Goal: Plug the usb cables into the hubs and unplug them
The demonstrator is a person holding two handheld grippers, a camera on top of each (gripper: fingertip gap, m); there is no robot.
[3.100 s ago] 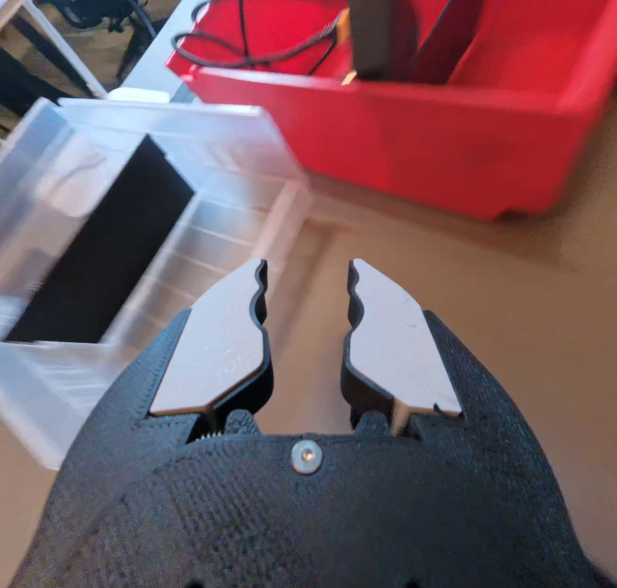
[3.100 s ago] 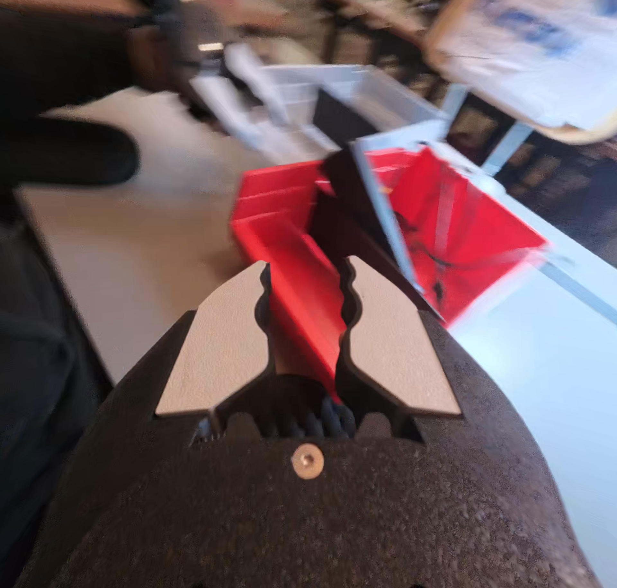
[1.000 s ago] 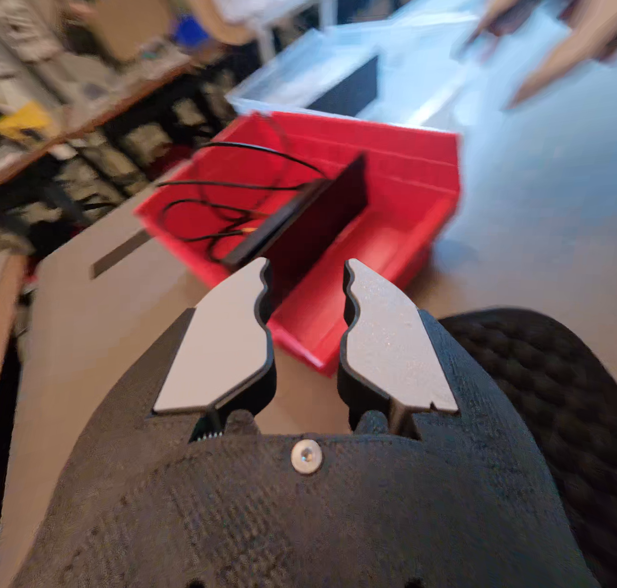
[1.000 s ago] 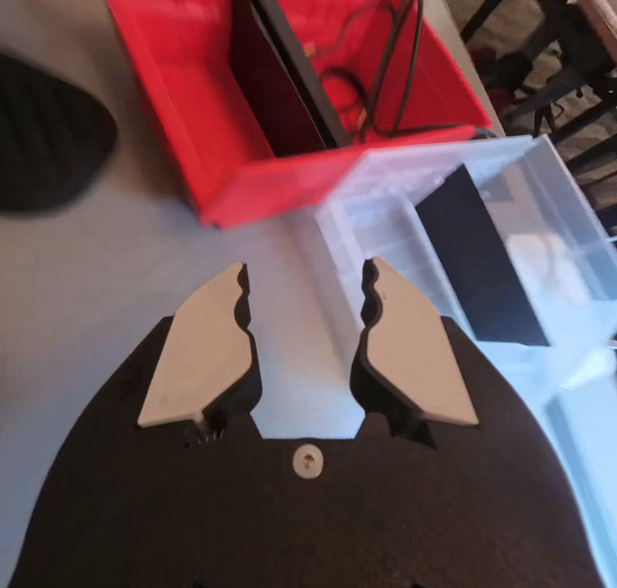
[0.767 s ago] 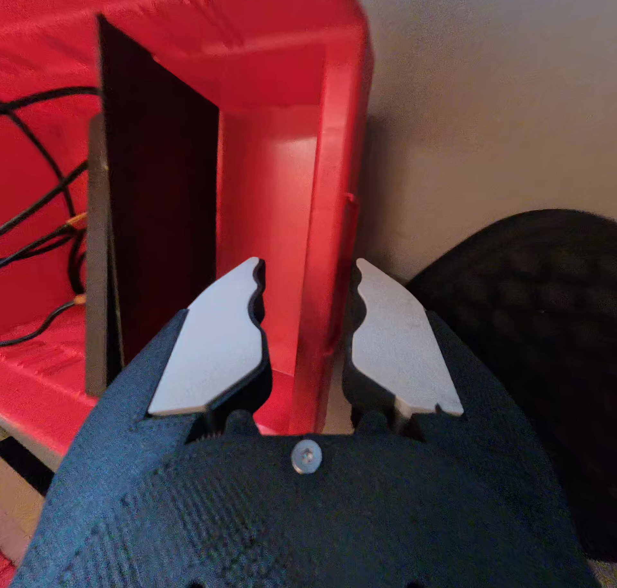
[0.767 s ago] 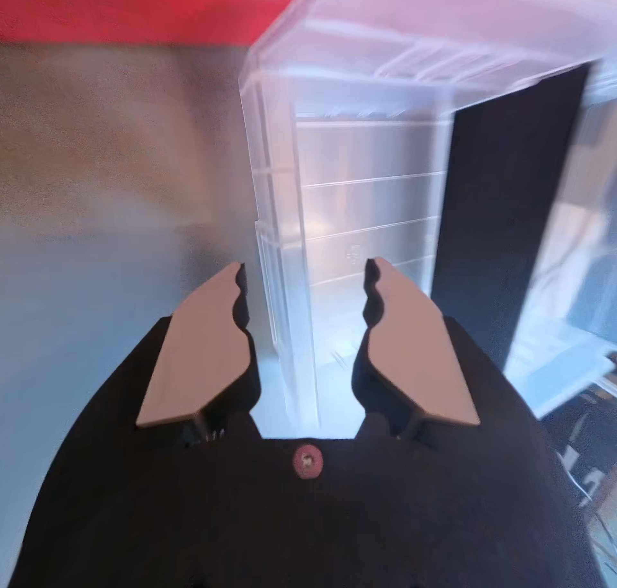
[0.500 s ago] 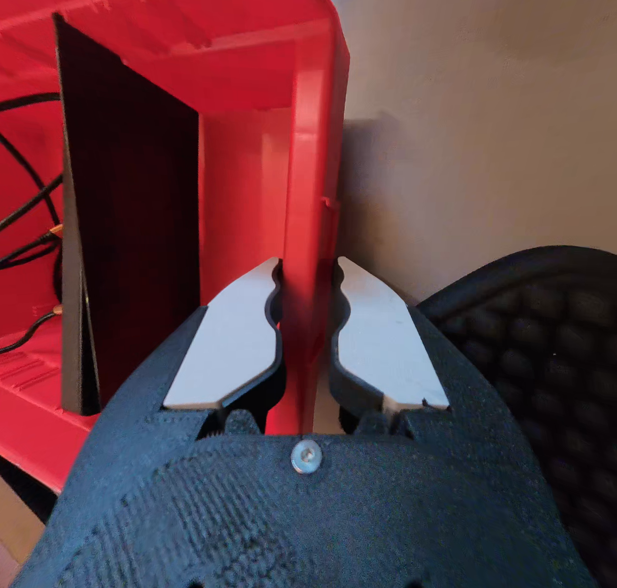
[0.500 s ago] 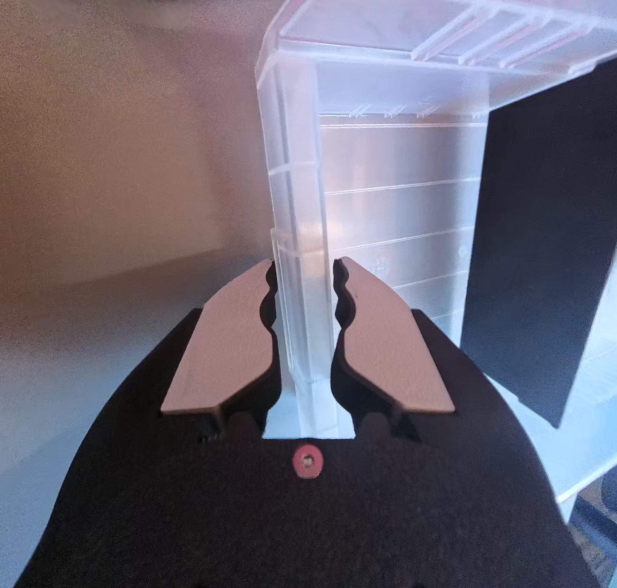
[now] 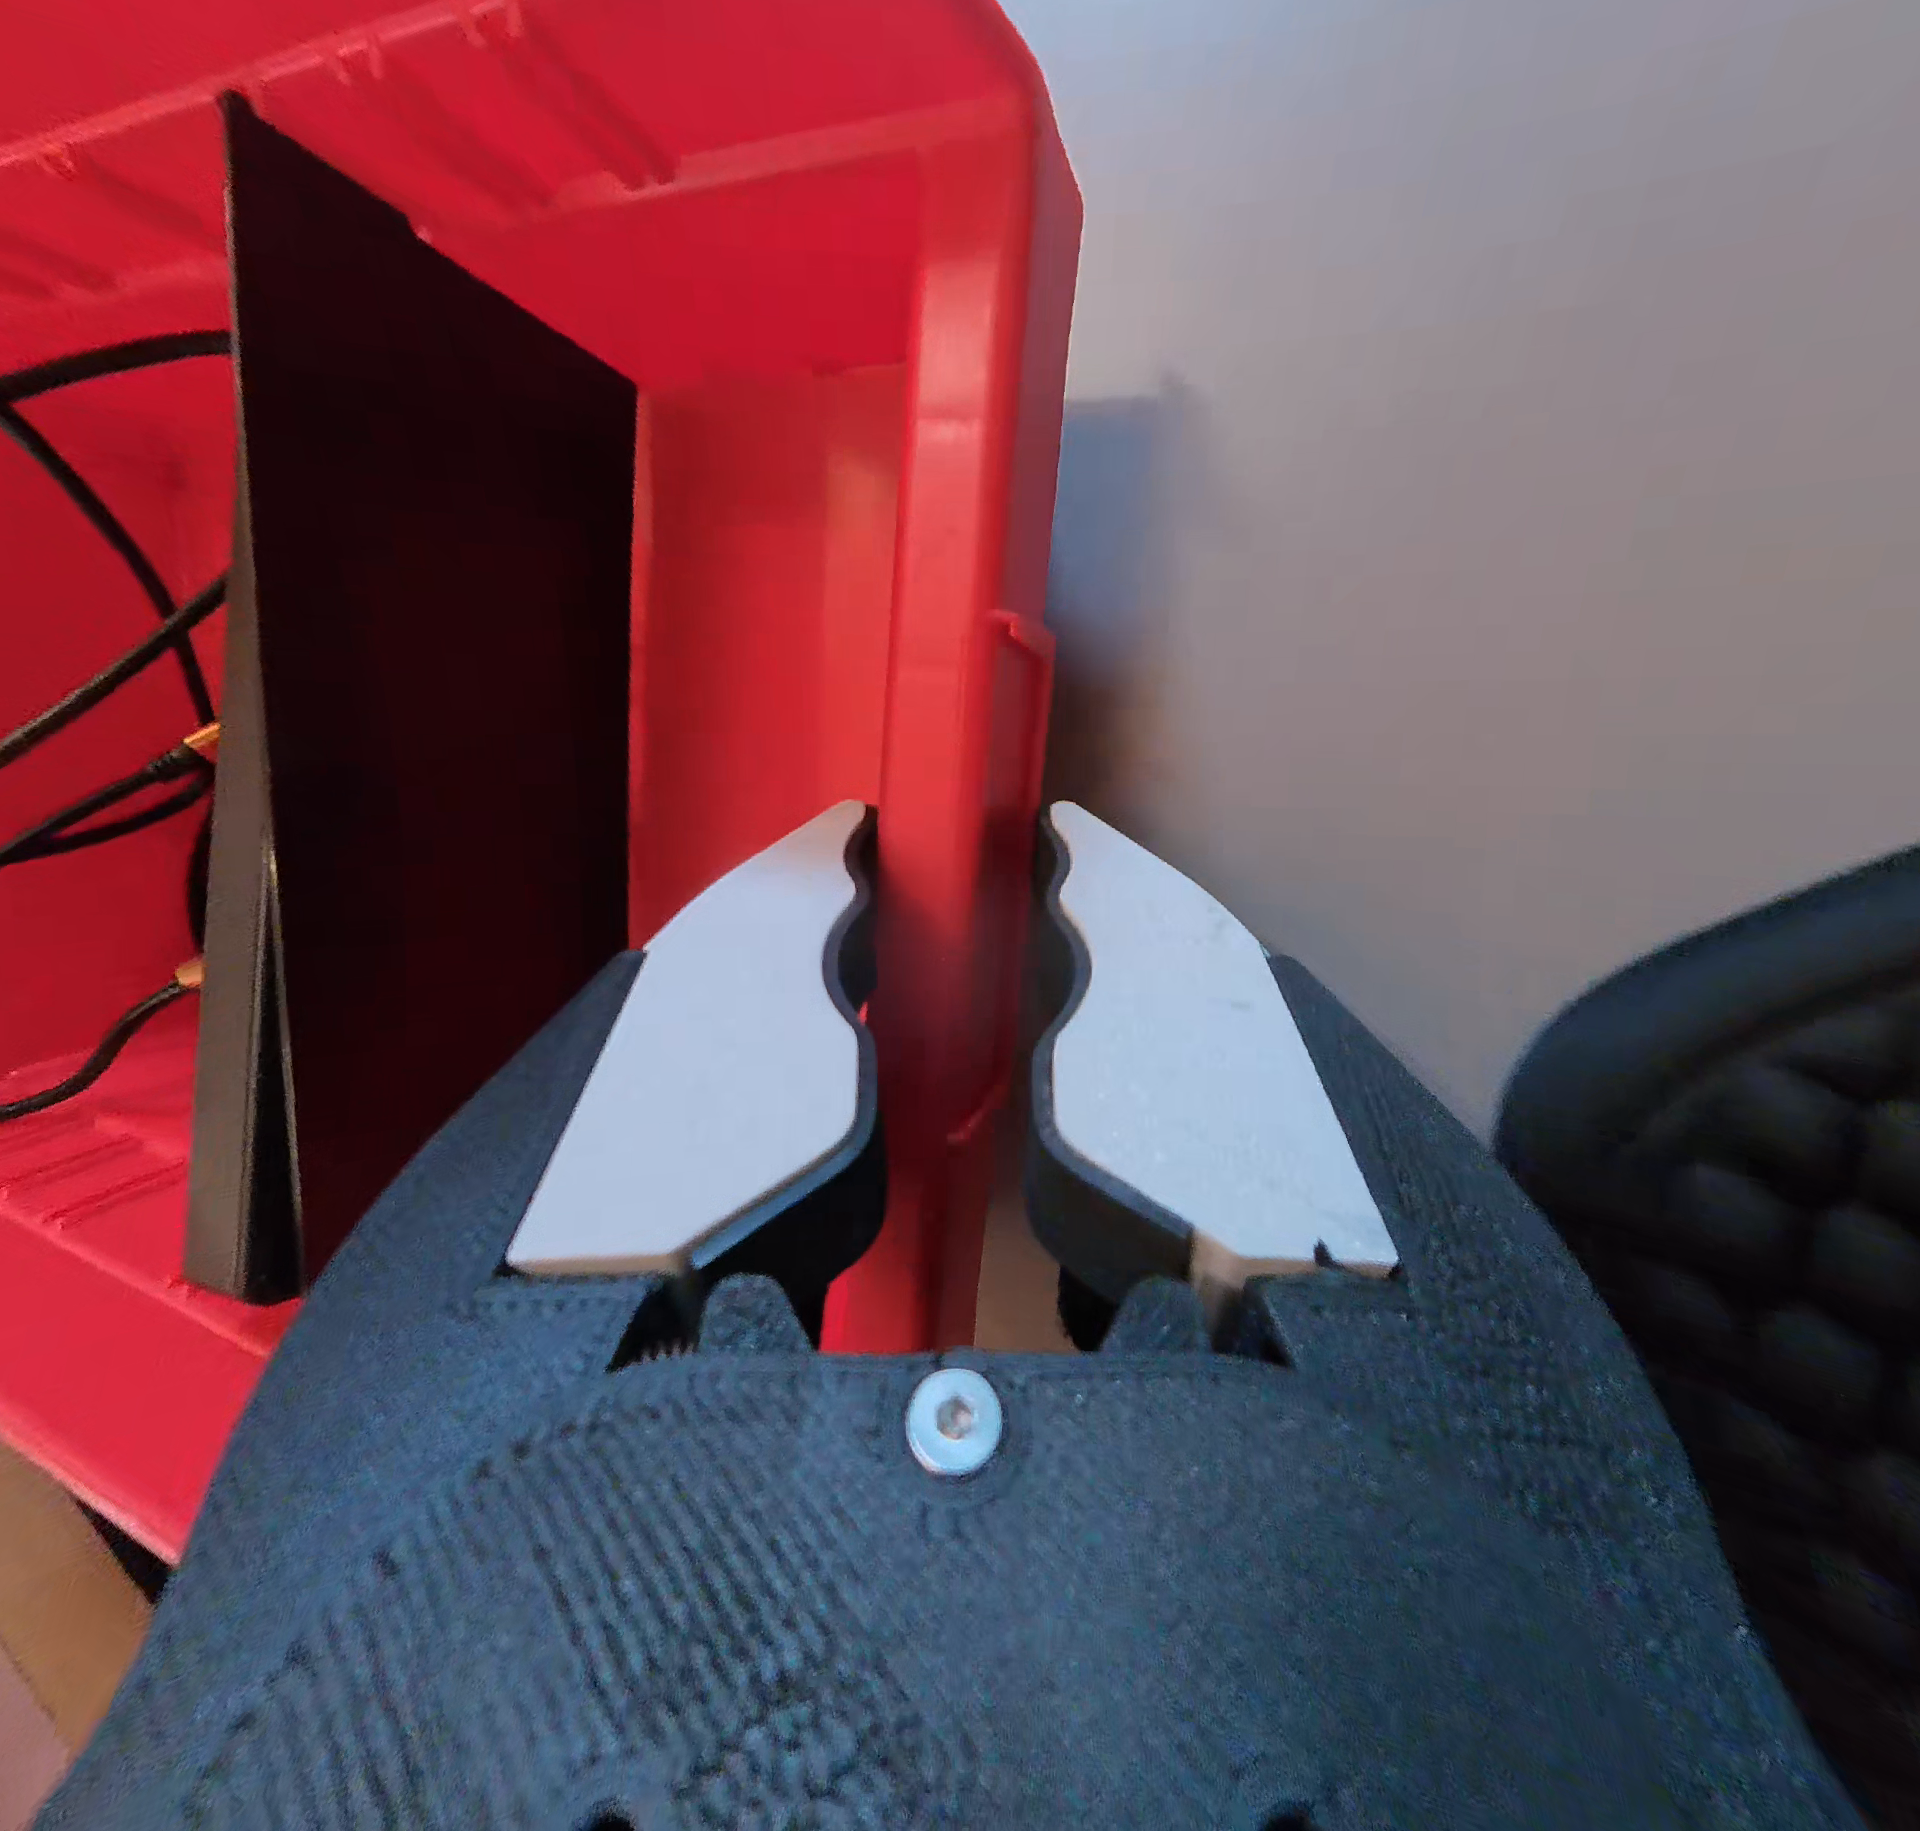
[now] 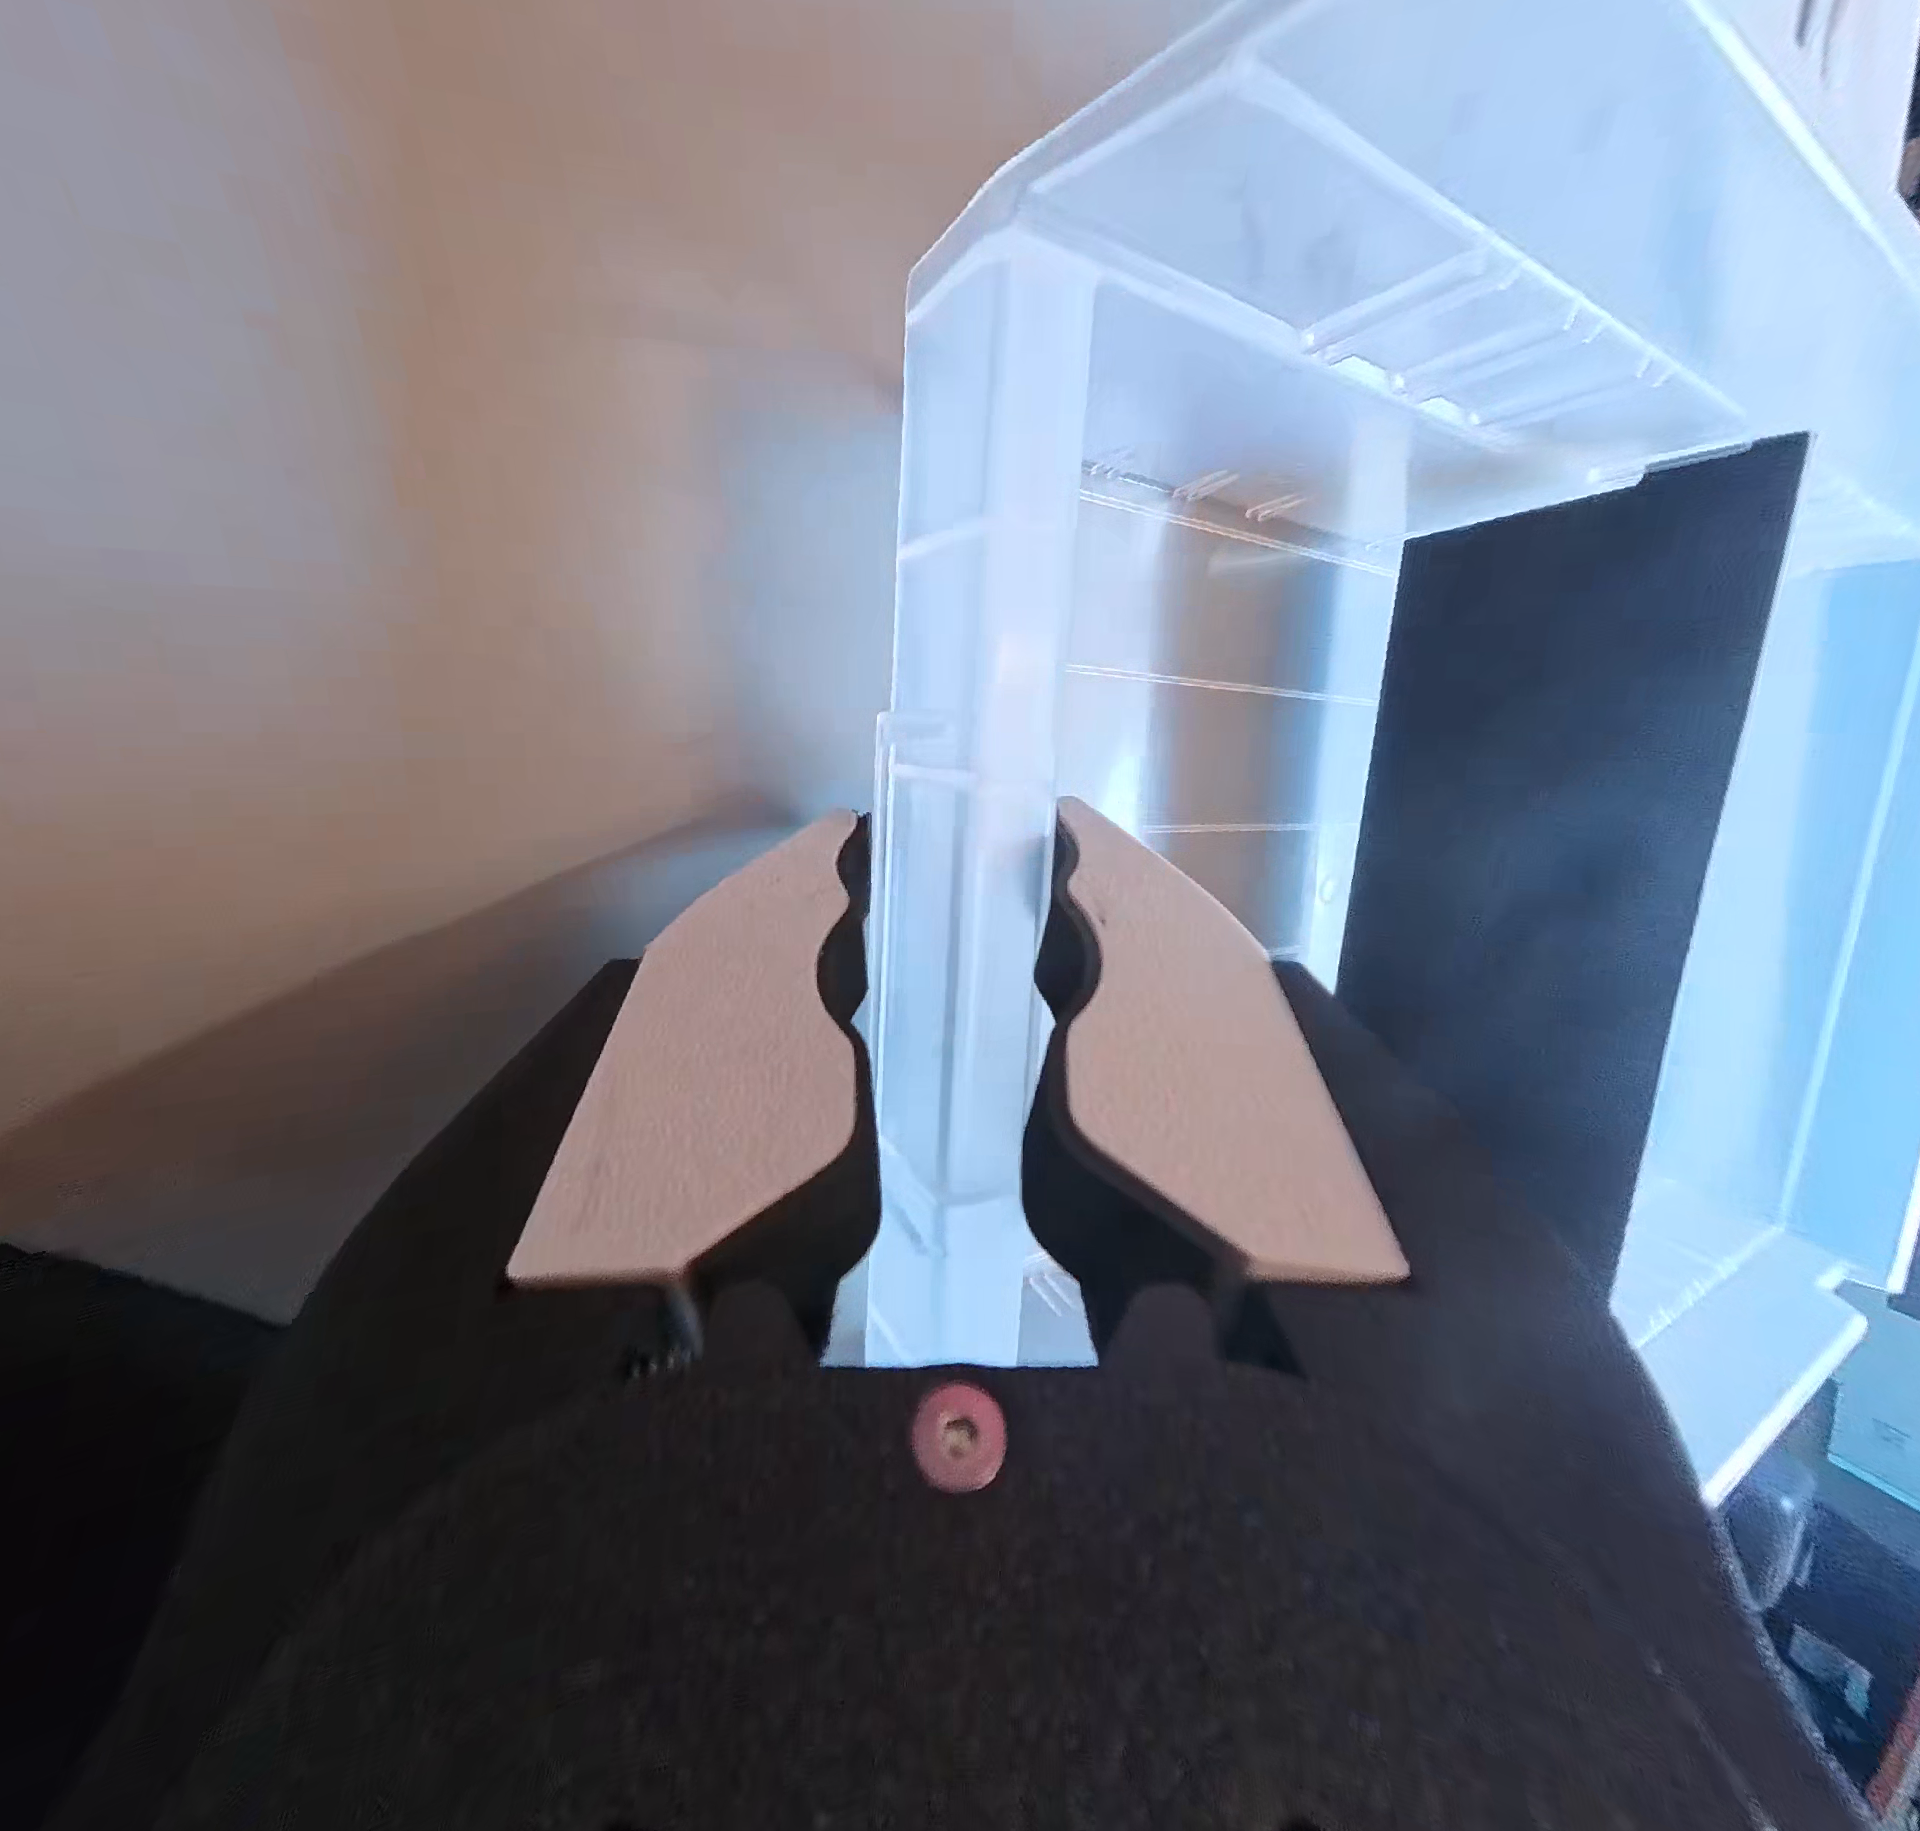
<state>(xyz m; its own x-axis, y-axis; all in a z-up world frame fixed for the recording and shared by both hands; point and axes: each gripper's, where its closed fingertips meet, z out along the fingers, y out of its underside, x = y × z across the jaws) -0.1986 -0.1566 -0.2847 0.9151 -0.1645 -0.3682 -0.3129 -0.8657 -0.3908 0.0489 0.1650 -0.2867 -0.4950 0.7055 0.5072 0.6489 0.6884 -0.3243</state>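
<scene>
Now 2 tongs, left and right, clamp 2 bins: red, clear.

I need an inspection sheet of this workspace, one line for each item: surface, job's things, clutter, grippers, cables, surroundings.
Surface: plain beige table, bare where visible.
Job's things: red bin with a black divider; clear bin with a black panel. No hub identified.
Clutter: nothing seen.
Grippers: left gripper clamps the red bin's wall; right gripper clamps the clear bin's wall. A black textured body, likely the other gripper, sits at the right edge.
Cables: black cables lie in the red bin behind the divider.
Surroundings: dim, unclear shapes past the clear bin.
</scene>
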